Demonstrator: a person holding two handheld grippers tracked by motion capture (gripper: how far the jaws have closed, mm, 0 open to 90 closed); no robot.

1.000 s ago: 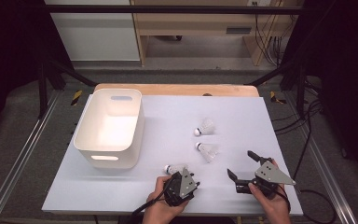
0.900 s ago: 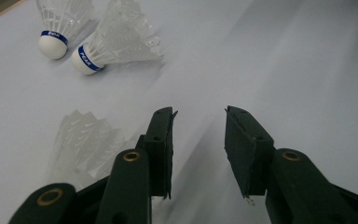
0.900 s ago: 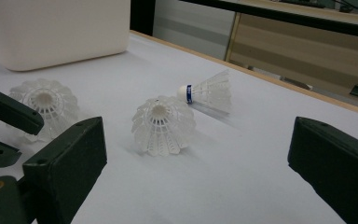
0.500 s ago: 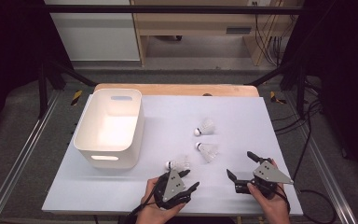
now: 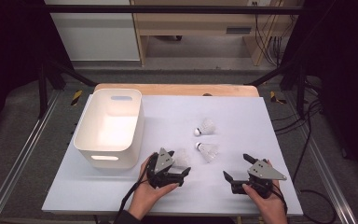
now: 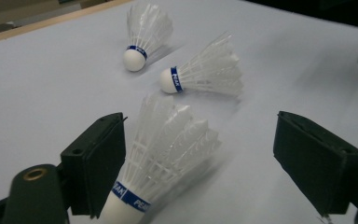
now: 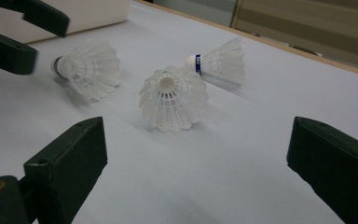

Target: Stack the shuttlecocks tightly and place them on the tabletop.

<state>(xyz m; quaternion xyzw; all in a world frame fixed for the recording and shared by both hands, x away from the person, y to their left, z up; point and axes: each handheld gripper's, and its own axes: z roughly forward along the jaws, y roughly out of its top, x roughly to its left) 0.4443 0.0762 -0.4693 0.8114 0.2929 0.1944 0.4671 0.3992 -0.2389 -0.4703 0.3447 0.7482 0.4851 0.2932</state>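
Left gripper (image 5: 179,164), held in the person's left hand (image 5: 151,193) at the near edge of the table (image 5: 242,112): jaws apart, having just been opening. Nearest shuttlecock (image 6: 161,154) lies between them, close against the left jaw and clear of the right; the left gripper view shows its blue cork band and lettering, which the high view, where it shows as a pale blur (image 5: 182,157), does not resolve.

Right gripper (image 5: 240,168), in the right hand (image 5: 263,198): jaws wide apart, nothing between them, as its own view confirms.

Middle shuttlecock (image 5: 207,150): on the table between the two grippers; the right gripper view (image 7: 172,98) shows its cork pointing toward that camera.

Far shuttlecock (image 5: 205,127): just beyond the middle one, apart from it; blue band legible in both gripper views (image 6: 144,32).

White bin (image 5: 109,126): left part of the table, in the high view, which shows no shuttlecock inside; a corner of it appears in the right gripper view (image 7: 74,14).
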